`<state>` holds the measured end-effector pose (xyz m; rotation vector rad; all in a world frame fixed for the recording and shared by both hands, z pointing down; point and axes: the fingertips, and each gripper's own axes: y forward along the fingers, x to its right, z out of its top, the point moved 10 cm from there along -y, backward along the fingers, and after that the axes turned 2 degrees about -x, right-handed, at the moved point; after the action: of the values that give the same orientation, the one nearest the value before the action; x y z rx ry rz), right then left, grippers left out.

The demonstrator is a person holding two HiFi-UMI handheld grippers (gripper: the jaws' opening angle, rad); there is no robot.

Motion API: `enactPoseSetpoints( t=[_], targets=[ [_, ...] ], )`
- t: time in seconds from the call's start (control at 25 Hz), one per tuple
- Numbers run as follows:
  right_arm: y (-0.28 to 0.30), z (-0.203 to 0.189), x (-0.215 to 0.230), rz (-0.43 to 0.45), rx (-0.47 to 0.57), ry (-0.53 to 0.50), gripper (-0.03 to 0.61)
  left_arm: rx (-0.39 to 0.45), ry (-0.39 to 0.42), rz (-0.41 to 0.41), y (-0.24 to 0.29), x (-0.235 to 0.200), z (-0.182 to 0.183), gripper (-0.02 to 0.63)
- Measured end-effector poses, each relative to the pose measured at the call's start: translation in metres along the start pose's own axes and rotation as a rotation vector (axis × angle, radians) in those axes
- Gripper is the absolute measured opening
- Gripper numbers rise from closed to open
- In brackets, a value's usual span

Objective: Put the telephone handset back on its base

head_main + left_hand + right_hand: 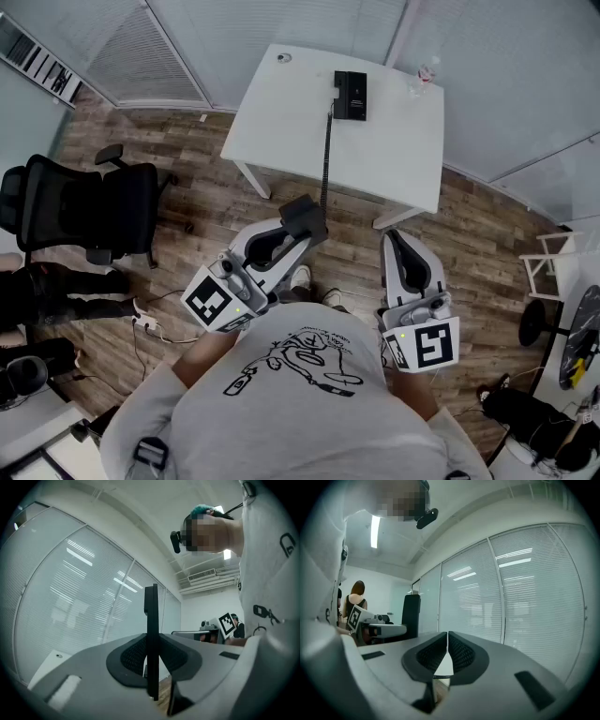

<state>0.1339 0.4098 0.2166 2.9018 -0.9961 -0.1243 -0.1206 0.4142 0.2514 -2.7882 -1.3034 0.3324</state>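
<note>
White table point(281, 122) on a wood floor point(202, 178), with a black office chair point(89, 211) to my left. A clear bottle point(427, 71) stands at the far corner — contents too small to tell. The telephone base point(350, 95) sits beside it. Its cord point(326, 159) runs to the handset point(302, 217), pinched edge-on in my left claw point(292, 230), clear of the table. My right claw point(394, 239) is pressed together — nothing in it.

Black handset point(302, 216), black base point(350, 96) and black cord point(326, 159); the far table point(281, 122) is white. The left gripper point(298, 231) and right gripper point(393, 235) are pale grey with black-and-white square markers. The floor point(202, 192) is brown wood planks. At left, a black chair point(94, 211).
</note>
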Motion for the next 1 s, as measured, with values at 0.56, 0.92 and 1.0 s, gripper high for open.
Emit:
enactPoseSetpoints(
  t=[0.56,0.92,1.0],
  targets=[
    [0.017,0.003,-0.004,-0.024,0.018,0.018,0.011,-0.004,-0.006,-0.012,-0.001,-0.021,0.002,0.069],
    [0.043,-0.003,-0.014,-0.073,0.004,0.048,0.011,-0.019,-0.022,-0.035,-0.005,-0.055,0.0,0.069],
    [0.045,-0.005,-0.013,-0.079,-0.003,0.052,0.011,-0.018,-0.024,-0.039,-0.004,-0.06,-0.002,0.069]
  ],
)
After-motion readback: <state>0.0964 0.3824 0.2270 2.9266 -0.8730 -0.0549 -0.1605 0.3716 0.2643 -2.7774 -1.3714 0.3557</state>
